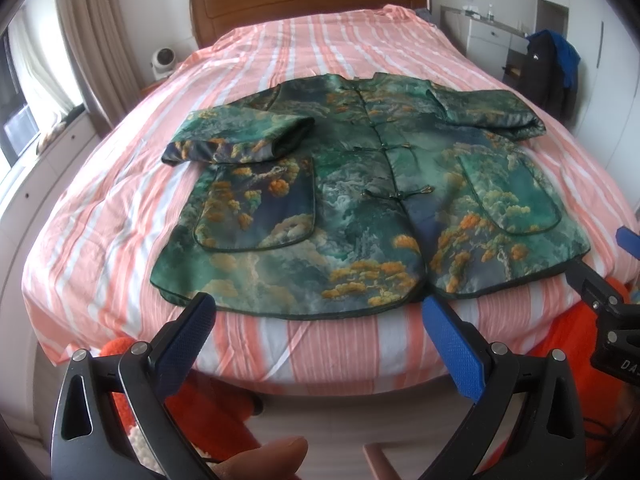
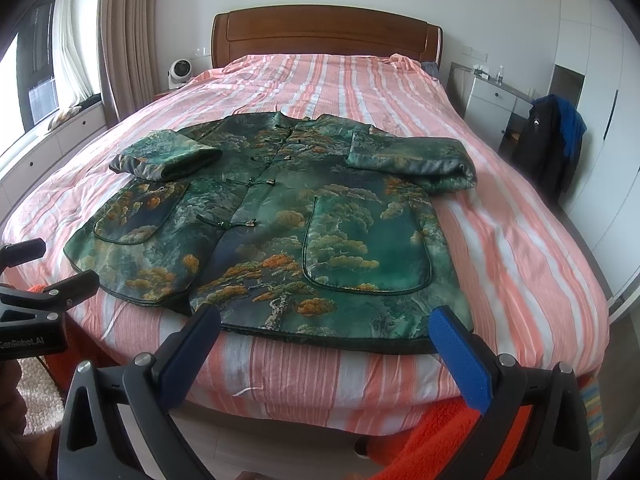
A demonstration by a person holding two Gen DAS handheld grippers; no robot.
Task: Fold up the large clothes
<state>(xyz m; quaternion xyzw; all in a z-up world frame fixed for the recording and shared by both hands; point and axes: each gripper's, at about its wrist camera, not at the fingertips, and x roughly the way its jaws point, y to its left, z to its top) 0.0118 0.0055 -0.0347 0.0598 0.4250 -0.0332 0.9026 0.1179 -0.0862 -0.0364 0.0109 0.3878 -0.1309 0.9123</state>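
Note:
A green jacket (image 1: 360, 184) with orange tree and cloud print lies face up on the bed, buttoned, hem toward me. Both sleeves are folded inward across the chest: the left sleeve (image 1: 240, 136) and the right sleeve (image 2: 412, 156). My left gripper (image 1: 316, 312) hovers open just short of the hem's left half, nothing between its blue pads. My right gripper (image 2: 324, 324) stands open at the hem's right half (image 2: 320, 332), also holding nothing. Each gripper shows at the edge of the other's view: the right gripper (image 1: 600, 272) and the left gripper (image 2: 48, 268).
The bed has a pink and white striped cover (image 1: 320, 52) and a wooden headboard (image 2: 328, 32). A small white fan (image 2: 179, 72) sits at the left; a white desk (image 2: 494, 96) and a chair with dark clothes (image 2: 552, 136) at the right. Orange fabric (image 2: 452, 432) lies below.

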